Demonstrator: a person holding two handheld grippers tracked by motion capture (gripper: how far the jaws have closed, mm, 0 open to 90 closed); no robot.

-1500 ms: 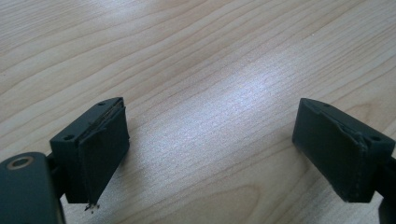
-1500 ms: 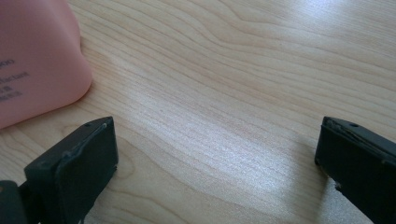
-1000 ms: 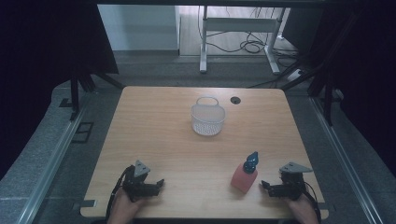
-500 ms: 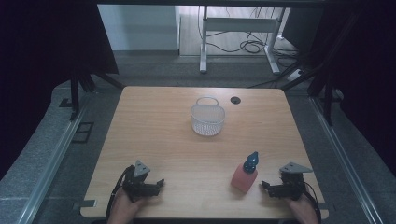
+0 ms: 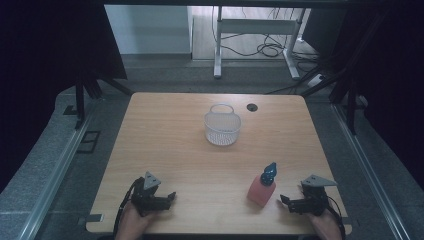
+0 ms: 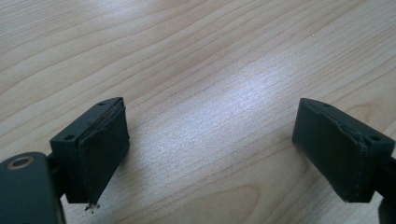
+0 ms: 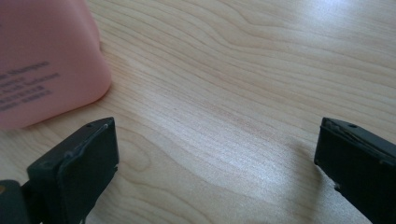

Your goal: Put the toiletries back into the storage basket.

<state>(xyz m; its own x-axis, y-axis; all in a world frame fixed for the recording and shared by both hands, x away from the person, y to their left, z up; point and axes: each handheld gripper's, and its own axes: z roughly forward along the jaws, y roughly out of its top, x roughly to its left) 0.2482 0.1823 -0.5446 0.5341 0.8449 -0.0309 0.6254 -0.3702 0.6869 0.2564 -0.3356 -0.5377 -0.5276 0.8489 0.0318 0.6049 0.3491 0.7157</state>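
Observation:
A pink bottle (image 5: 261, 190) with a blue pump top stands near the table's front right; its lower corner fills the upper left of the right gripper view (image 7: 42, 56). My right gripper (image 5: 285, 201) rests on the wood just right of the bottle, open, with bare tabletop between its jaws (image 7: 215, 163). My left gripper (image 5: 171, 196) lies at the front left, open too, over bare wood (image 6: 212, 140). A white mesh basket (image 5: 222, 126) with a handle stands in the middle of the table, toward the far side.
The wooden table (image 5: 165, 145) has a small black grommet hole (image 5: 252, 107) near its far edge. Beyond it are a desk frame and cables on the floor (image 5: 250, 45). Dark curtains flank both sides.

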